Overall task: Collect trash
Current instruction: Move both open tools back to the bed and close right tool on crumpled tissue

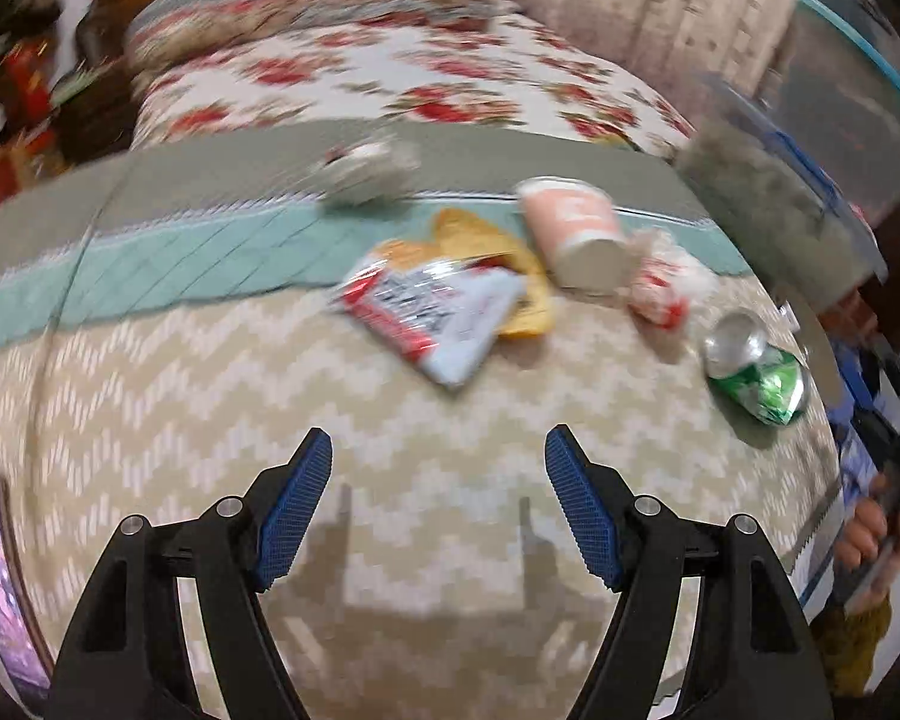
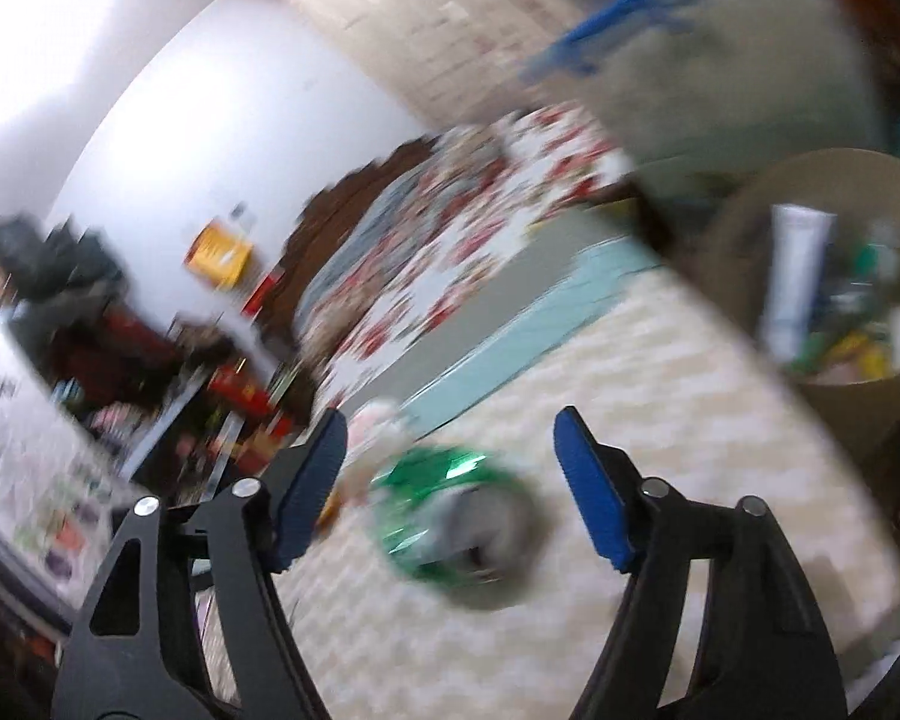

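Trash lies on a bed with a beige zigzag cover (image 1: pixel 210 396): a silver-and-red wrapper (image 1: pixel 432 315) over a yellow bag (image 1: pixel 480 240), a pink paper cup (image 1: pixel 576 228) on its side, a red-and-white crumpled wrapper (image 1: pixel 666 288), a white crumpled ball (image 1: pixel 366 171) and a crushed green can (image 1: pixel 756 369). My left gripper (image 1: pixel 438 453) hangs open above the cover, short of the pile, with nothing between its fingers. My right gripper (image 2: pixel 450 435) is open too; the green can (image 2: pixel 450 516) lies on the cover between its blue pads (image 2: pixel 594 498), untouched.
A brown bin (image 2: pixel 822 396) with trash in it stands at the bed's right side. A grey bag (image 1: pixel 768 198) with blue trim sits by the far right. A floral quilt (image 1: pixel 390 72) covers the far bed. A person's hand (image 1: pixel 870 534) shows at the right edge.
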The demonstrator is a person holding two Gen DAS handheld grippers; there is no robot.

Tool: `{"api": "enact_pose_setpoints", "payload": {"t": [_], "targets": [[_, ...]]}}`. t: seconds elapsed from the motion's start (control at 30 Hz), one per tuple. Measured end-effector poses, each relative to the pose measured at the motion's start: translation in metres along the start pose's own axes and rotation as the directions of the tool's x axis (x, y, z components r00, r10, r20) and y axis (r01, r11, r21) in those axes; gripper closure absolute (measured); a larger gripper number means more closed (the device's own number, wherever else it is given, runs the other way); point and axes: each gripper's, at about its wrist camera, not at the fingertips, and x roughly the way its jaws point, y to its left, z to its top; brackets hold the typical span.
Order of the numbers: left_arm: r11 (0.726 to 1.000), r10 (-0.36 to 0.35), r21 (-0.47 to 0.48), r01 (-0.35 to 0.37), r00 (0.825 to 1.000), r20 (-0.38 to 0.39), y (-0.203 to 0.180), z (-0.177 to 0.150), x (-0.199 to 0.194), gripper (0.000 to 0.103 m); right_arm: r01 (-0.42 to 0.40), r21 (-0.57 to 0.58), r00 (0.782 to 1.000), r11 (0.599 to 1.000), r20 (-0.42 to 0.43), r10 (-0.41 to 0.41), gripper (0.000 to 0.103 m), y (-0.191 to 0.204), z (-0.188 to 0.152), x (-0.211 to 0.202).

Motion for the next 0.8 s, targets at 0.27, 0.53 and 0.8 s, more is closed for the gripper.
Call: {"api": "enact_pose_setpoints", "payload": {"t": [0.27, 0.53, 0.8], "targets": [[0.978, -0.172, -0.123, 0.17, 0.985, -0.009, 0.041, 0.008, 0.009, 0.04, -0.158, -0.264, 0.94, 0.952, -0.337, 0.063, 0.066, 0.12, -0.045, 0.12], [0.943, -0.294, -0.17, 0.285, 0.955, -0.034, 0.059, 0.021, 0.031, 0.04, -0.148, -0.372, 0.885, 0.917, -0.464, -0.046, 0.066, 0.179, -0.064, 0.242], [0.932, -0.303, -0.199, 0.304, 0.952, 0.035, 0.092, 0.023, 0.019, 0.038, -0.363, -0.366, 0.707, 0.857, -0.707, -0.002, 0.07, 0.217, -0.106, 0.279]]}}
